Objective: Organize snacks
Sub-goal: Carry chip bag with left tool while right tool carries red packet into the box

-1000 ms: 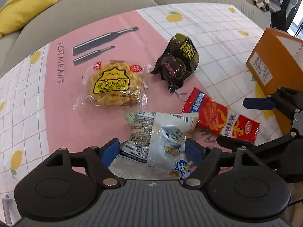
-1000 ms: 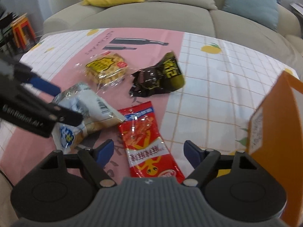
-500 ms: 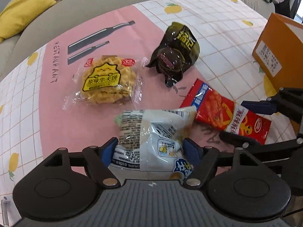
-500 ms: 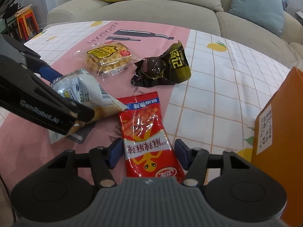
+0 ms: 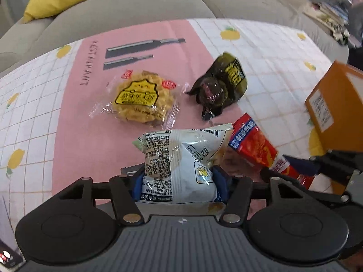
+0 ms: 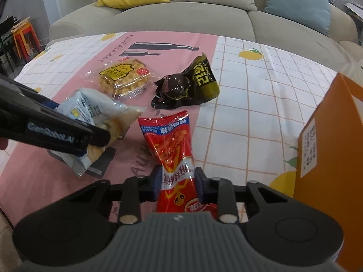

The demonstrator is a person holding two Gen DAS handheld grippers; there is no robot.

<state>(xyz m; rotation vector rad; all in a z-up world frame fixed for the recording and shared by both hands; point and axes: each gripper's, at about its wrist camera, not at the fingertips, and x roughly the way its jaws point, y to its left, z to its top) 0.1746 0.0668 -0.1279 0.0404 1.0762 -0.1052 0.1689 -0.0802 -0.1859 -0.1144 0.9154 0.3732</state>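
Clearly, in the left wrist view, the left gripper (image 5: 179, 181) has the pale blue-and-white snack bag (image 5: 181, 158) between its blue pads, which press into the bag's lower sides while the jaws are closing; the wrapper bulges above them and its far end stands up off the tablecloth (image 5: 68, 140). Beyond it lie the yellow waffle packet (image 5: 139, 98) and, apart to its right, the dark green-and-black packet (image 5: 221, 87), both flat on the pink panel of the cloth. The red snack packet (image 5: 253, 142) slants in just beside the bag's right corner, and the orange cardboard box (image 5: 335, 111) stands at the right edge of the table. To do this grasp well, the squeeze should stop as soon as the bag is firm, since it looks air-filled and crisp-like inside, so more pressure could crush or burst it. In the right wrist view, the right gripper (image 6: 179, 184) is closing on the red snack packet (image 6: 172, 149), pads already pinching its narrow waist so the film crumples inward, with the far end tilted up off the cloth. The left gripper's black finger (image 6: 52, 133) crosses the left side, carrying the pale bag (image 6: 95, 113) near the red packet's top. The orange box (image 6: 333, 149) is near on the right, probably where both packets belong. Lifting them apart, red one first toward the box, would keep the two tools from tangling.
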